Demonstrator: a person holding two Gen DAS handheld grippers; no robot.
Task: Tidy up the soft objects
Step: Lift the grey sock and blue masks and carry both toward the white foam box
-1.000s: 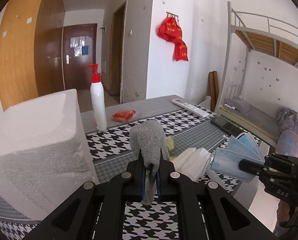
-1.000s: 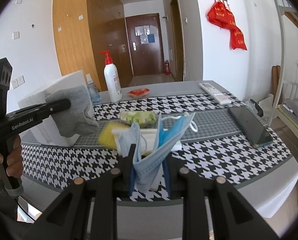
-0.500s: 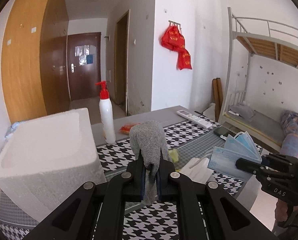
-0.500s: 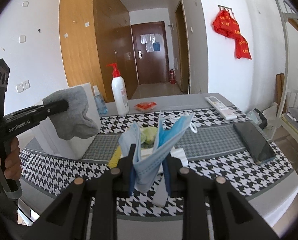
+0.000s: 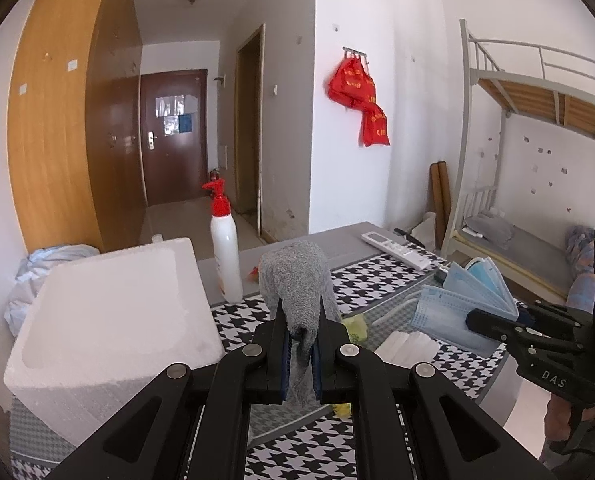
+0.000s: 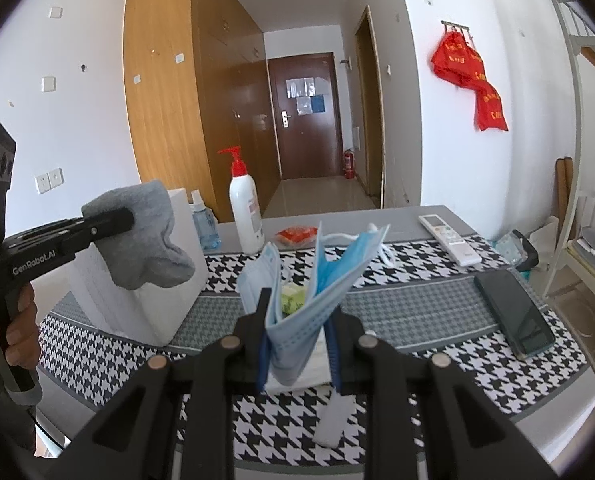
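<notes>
A grey sock [image 5: 297, 292] is clamped between the fingers of the left gripper [image 5: 300, 356] and held above the table [image 5: 381, 276]. A bunch of blue face masks [image 6: 305, 300] is pinched by the right gripper [image 6: 299, 350]. A white foam box [image 5: 109, 320] is seen left of the left fingers.

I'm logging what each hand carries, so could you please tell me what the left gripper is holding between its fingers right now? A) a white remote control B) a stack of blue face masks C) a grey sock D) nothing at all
C: the left gripper has its fingers clamped on a grey sock, which droops in the air near the white foam box; the blue face masks are held in the right gripper.
</notes>
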